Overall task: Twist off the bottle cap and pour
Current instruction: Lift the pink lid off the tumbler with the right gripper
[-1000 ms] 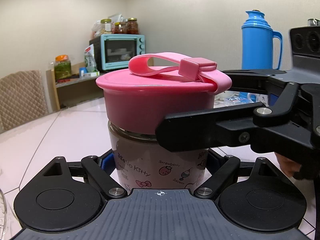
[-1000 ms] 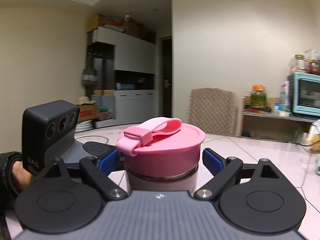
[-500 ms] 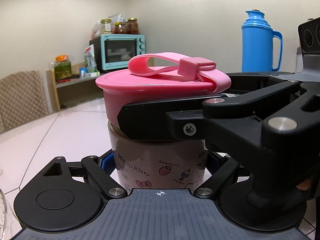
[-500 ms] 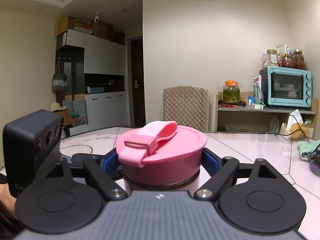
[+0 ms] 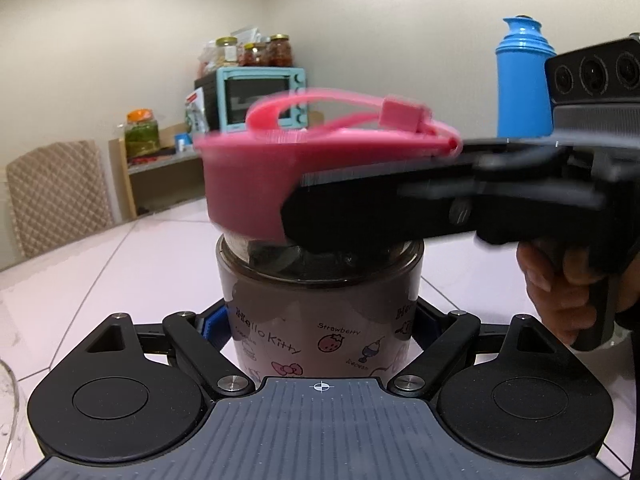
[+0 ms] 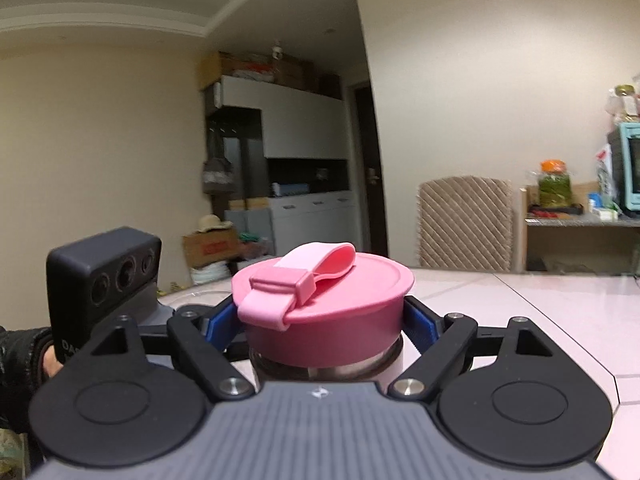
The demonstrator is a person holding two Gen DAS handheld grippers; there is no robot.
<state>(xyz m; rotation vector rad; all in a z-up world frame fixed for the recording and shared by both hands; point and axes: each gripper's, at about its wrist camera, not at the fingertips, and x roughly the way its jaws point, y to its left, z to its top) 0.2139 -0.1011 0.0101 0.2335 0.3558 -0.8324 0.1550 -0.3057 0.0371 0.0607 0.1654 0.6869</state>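
— Where is the bottle (image 5: 320, 312)?
— Upright on the white table (image 5: 120, 264), its body clamped between the left gripper (image 5: 320, 320) fingers.
— The pink cap (image 6: 324, 312)?
— On top, strap up, pinched between the right gripper (image 6: 324, 324) pads.

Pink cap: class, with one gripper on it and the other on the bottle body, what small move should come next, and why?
Probably keep twisting. The right gripper is clamped on the pink cap, the left gripper grips the bottle, and the cap sits tilted over the exposed neck, apparently not yet free.
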